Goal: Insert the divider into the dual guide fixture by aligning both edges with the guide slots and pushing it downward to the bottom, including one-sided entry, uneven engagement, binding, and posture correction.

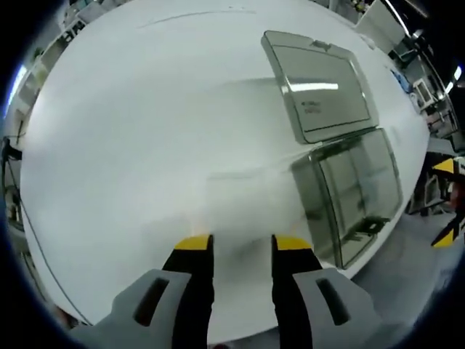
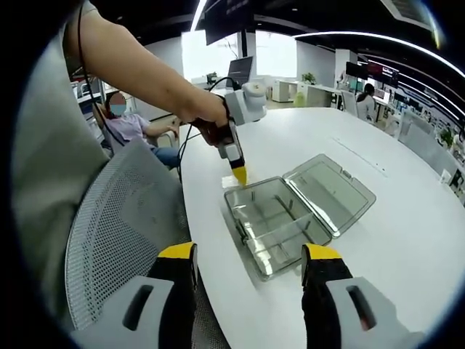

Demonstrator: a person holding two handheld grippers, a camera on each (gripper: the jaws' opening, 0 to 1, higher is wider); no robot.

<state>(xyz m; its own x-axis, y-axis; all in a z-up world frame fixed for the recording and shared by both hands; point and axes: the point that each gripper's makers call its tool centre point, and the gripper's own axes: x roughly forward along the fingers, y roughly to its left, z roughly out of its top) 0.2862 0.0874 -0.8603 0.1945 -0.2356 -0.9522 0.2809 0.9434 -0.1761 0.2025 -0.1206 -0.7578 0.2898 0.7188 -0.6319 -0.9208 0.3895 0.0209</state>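
White round table (image 2: 407, 240), clear plastic box (image 2: 272, 222) sits near its edge, hinged lid (image 2: 330, 190) flung open flat beside it. Thin partitions visible inside the box; which is the divider, cannot tell. Left gripper (image 2: 238, 174) hangs at the box's far corner, yellow tips just above the rim, something pale at the tips, too small to tell. In its own view jaws apart, nothing between. Right gripper (image 2: 251, 263) jaws apart, empty, off the table edge. Mesh chair (image 2: 123, 218) close by; seated person (image 2: 131, 123) behind.
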